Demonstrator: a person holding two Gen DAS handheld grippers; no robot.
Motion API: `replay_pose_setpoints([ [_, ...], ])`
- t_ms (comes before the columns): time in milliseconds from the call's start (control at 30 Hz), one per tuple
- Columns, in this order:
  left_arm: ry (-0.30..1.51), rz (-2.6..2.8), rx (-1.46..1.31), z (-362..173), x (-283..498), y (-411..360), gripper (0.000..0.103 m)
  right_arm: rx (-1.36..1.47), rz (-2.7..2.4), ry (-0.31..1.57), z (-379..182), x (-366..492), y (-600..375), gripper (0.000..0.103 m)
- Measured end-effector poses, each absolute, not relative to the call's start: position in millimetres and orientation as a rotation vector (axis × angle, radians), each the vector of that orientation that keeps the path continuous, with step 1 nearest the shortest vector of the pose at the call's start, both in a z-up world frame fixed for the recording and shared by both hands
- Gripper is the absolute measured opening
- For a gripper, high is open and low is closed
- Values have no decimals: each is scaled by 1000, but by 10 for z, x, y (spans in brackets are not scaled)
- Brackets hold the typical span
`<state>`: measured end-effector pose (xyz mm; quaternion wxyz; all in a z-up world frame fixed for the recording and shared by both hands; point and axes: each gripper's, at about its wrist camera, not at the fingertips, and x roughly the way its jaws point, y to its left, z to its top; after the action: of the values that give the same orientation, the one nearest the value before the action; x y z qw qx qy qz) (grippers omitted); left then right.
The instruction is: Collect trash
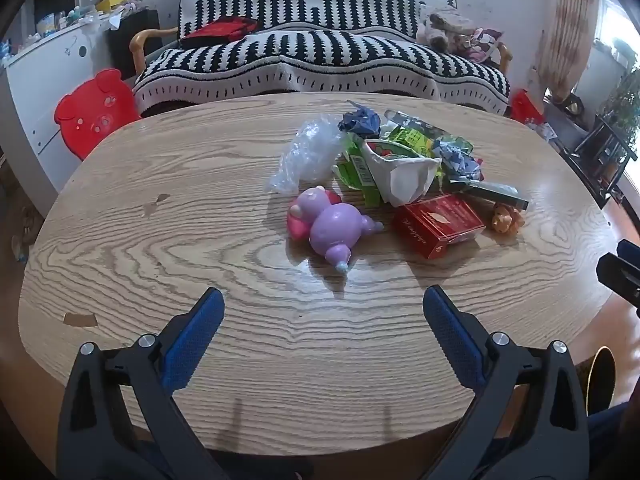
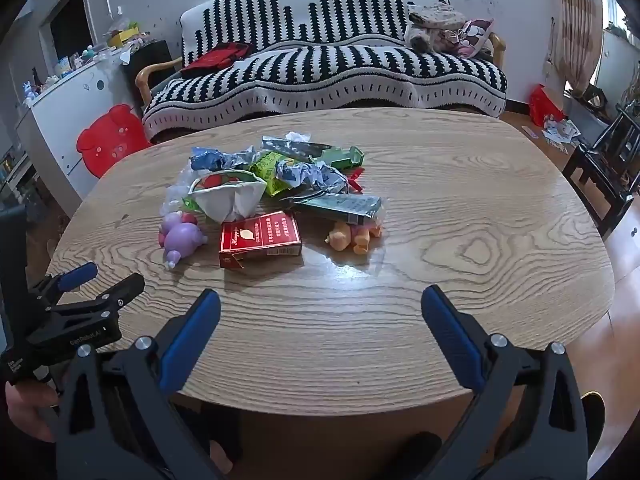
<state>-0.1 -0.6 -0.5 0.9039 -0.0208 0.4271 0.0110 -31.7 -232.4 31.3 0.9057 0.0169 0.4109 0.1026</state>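
Jaws spread, trash pile (image 1: pixel 400 168) well beyond them.

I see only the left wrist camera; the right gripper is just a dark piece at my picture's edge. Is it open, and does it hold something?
Observer: The right gripper is open and empty, above bare table.
Operator: What is behind the pile, on the sofa side?
Observer: A green box lies there.
Operator: Where exactly is the orange toy?
Observer: The orange toy lies just in front of a long grey-green packet.
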Motion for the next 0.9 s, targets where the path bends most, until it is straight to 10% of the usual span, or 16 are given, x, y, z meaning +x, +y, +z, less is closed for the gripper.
replay_pose_setpoints([
  [900,895,36,-41,-22,2,22,97,28,198,849,293,-303,-2312,97],
])
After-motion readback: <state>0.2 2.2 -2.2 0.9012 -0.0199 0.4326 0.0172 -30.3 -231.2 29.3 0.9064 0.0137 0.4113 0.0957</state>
